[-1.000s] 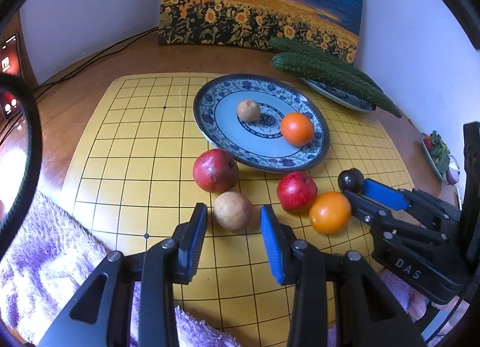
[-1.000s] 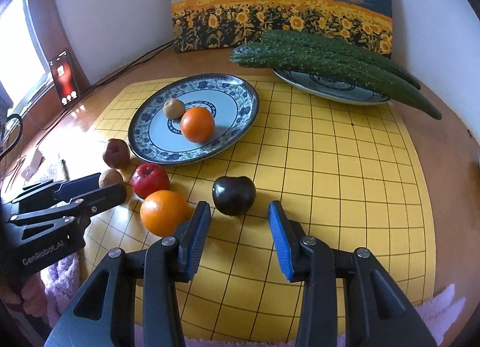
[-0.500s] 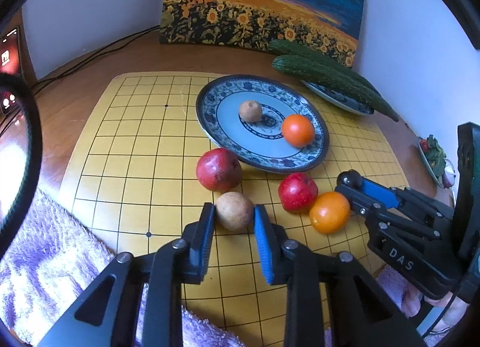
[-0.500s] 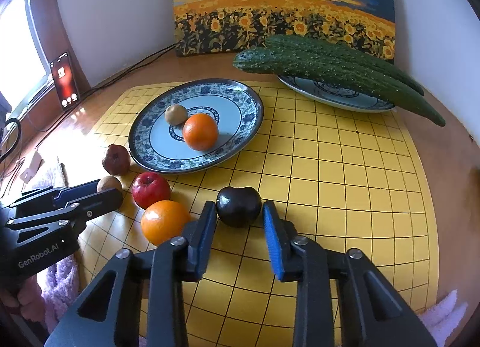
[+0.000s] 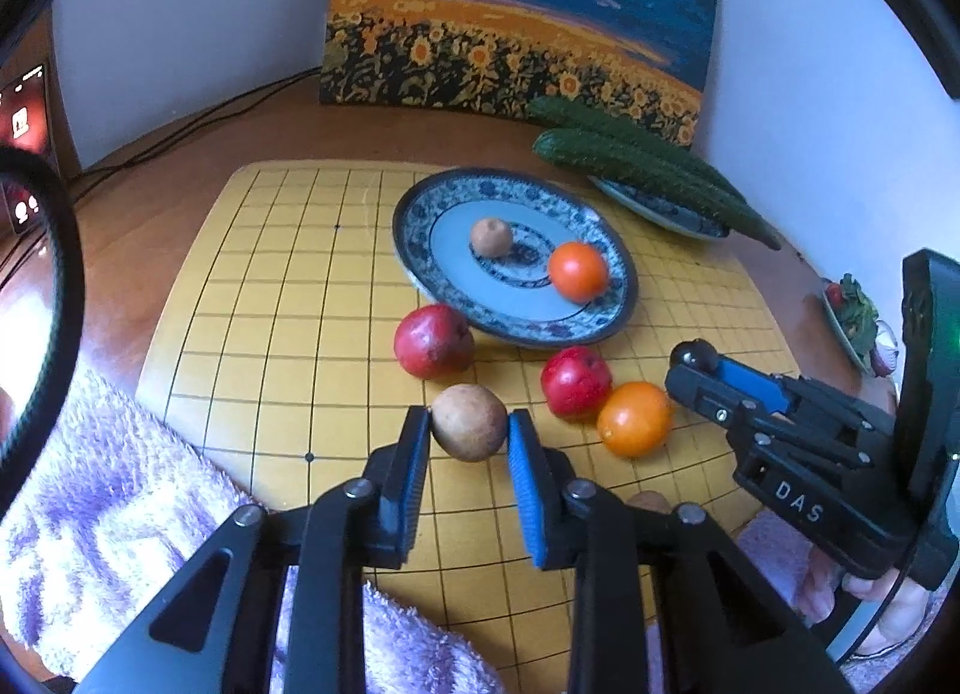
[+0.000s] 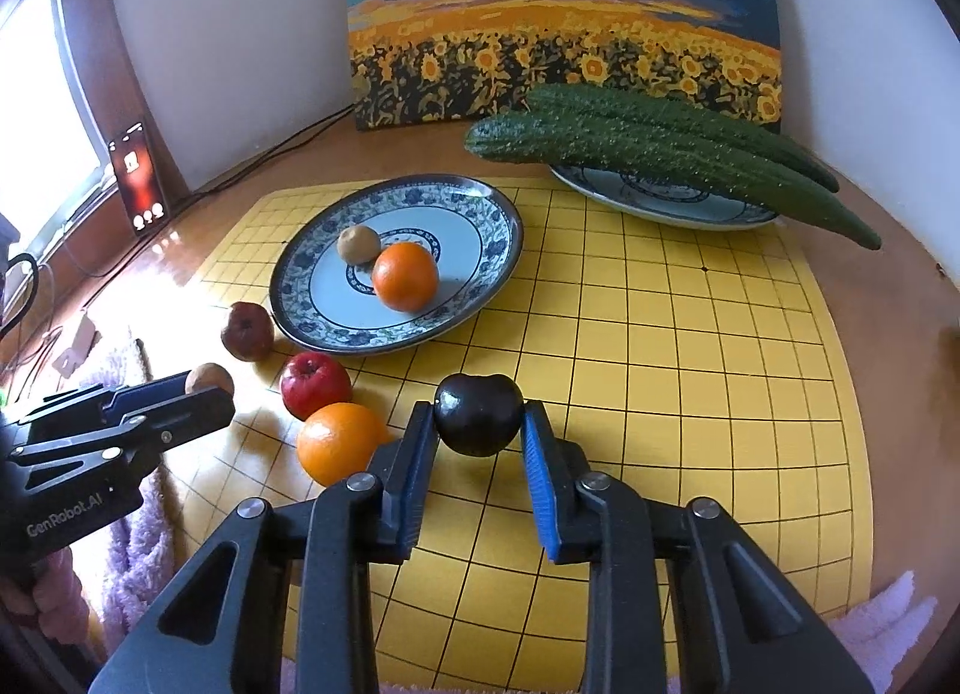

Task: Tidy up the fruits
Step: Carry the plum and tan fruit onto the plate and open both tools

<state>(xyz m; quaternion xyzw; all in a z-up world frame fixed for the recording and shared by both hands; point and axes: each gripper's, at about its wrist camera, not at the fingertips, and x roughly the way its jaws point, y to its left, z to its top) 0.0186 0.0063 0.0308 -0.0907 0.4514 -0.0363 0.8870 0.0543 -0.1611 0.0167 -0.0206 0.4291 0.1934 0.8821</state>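
My left gripper [image 5: 469,431] is shut on a brown round fruit [image 5: 469,422] just above the yellow grid board [image 5: 270,334]. My right gripper [image 6: 478,424] is shut on a dark plum [image 6: 478,415]; it also shows in the left wrist view [image 5: 699,370]. The blue-patterned plate [image 5: 444,202] holds a small brown fruit [image 5: 491,236] and an orange [image 5: 578,271]. On the board lie a dark red fruit [image 5: 433,341], a red apple [image 5: 576,382] and another orange [image 5: 635,419].
Two cucumbers [image 6: 660,153] lie on a second plate [image 6: 660,202] at the back right. A sunflower painting [image 6: 564,15] leans on the wall. A phone [image 6: 137,178] stands at the left. A purple fluffy cloth [image 5: 120,514] lies at the board's near edge.
Both grippers moved forward and closed: the left one onto the brown fruit, the right one onto the dark plum.
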